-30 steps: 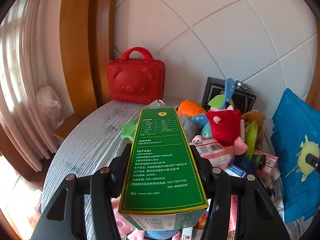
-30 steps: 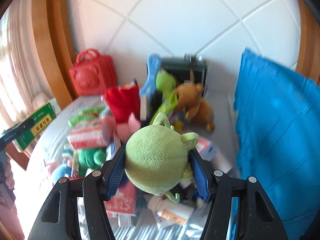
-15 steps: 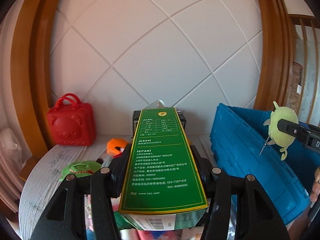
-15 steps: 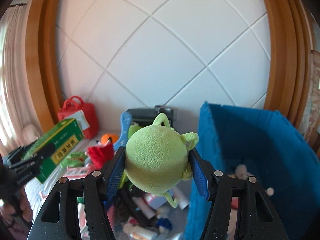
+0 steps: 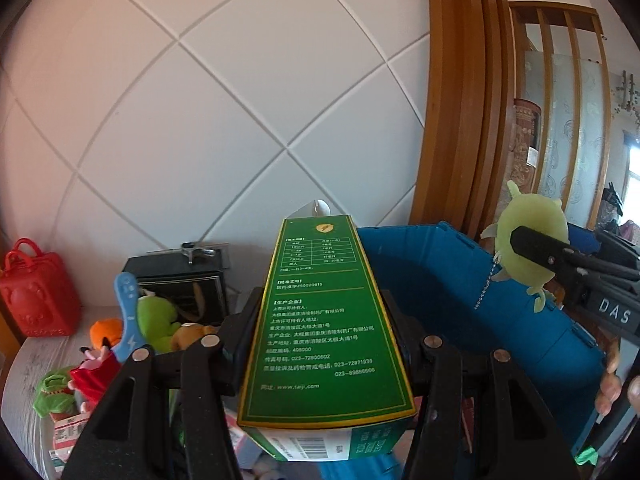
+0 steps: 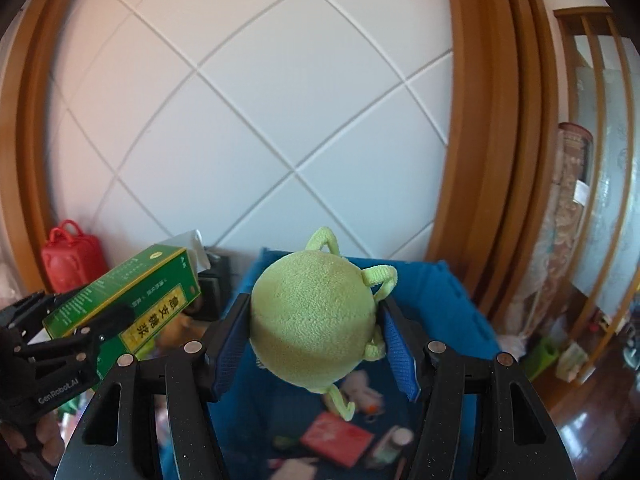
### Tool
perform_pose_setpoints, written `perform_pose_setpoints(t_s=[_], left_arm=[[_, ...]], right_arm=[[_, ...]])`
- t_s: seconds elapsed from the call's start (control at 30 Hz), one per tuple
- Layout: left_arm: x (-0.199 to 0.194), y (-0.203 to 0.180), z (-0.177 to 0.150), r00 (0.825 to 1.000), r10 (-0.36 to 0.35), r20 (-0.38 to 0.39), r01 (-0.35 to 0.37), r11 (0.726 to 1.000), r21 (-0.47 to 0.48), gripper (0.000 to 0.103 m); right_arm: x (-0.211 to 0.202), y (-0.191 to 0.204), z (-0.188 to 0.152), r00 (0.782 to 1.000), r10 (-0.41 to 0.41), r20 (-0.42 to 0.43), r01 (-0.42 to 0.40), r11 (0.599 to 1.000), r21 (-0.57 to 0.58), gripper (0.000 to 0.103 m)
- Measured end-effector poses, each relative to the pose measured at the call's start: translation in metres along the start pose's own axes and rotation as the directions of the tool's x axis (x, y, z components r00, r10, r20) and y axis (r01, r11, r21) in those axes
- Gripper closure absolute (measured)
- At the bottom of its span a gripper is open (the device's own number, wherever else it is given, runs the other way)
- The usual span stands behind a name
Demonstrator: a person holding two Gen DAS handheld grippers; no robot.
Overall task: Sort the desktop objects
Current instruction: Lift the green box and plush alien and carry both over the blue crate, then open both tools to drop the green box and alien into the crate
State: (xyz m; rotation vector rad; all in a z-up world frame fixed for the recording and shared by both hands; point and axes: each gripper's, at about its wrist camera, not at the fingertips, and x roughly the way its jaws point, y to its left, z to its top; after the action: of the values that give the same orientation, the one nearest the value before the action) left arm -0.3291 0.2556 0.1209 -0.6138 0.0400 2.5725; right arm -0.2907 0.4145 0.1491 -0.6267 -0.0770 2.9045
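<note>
Left claw is clamped on the green medicine box, fingers pressing both long sides, the box lying flat and pointing away toward the white quilted wall. Its far end sits over the near-left rim of the blue crate, with open air above and all around it. Over on the right, the right claw is clamped on the round green plush toy, blue pads squeezing its flanks, thin loop limbs poking out top and bottom. The toy hangs right above the crate's open mouth, clear of the blue walls on every side. Down on the crate floor: a red packet, a small bottle and a pale soft toy, all blurred. To the left, the worktop is crowded: a red bear case at the far-left edge against the wall, a black box beside it, plush toys heaped in front. The wooden frame rises just behind the crate's far-right corner. In the right wrist view, box and toy are apart, with a clear gap between them.
</note>
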Motion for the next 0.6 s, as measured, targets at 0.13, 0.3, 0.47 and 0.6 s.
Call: perform_pose_setpoints(t_s=[0.13,0.3,0.47,0.6], left_arm=[[0.047,-0.043,0.027,0.997,-0.037,-0.071,0.037,0.999,0.004,0.049],[0.126,-0.088,0.038,0.976,-0.006,-0.219,0.015,0.999,0.039,0.049],[0.204,-0.102,0.018,0.926,0.069,-0.371,-0.035,0.995,0.097,0.049],[0.241,-0.109,-0.007,0.900,0.147,-0.410,-0.072,0.978,0.194,0.049]], right_arm=[[0.030,-0.044,0.005,0.999,-0.041,-0.022,0.041,0.999,0.007,0.041],[0.092,-0.095,0.006,0.993,-0.092,-0.074,0.093,0.996,0.013,0.041],[0.161,-0.126,-0.021,0.976,-0.127,-0.176,0.136,0.990,0.041,0.041],[0.196,-0.132,-0.052,0.938,-0.184,-0.295,0.194,0.981,0.004,0.041]])
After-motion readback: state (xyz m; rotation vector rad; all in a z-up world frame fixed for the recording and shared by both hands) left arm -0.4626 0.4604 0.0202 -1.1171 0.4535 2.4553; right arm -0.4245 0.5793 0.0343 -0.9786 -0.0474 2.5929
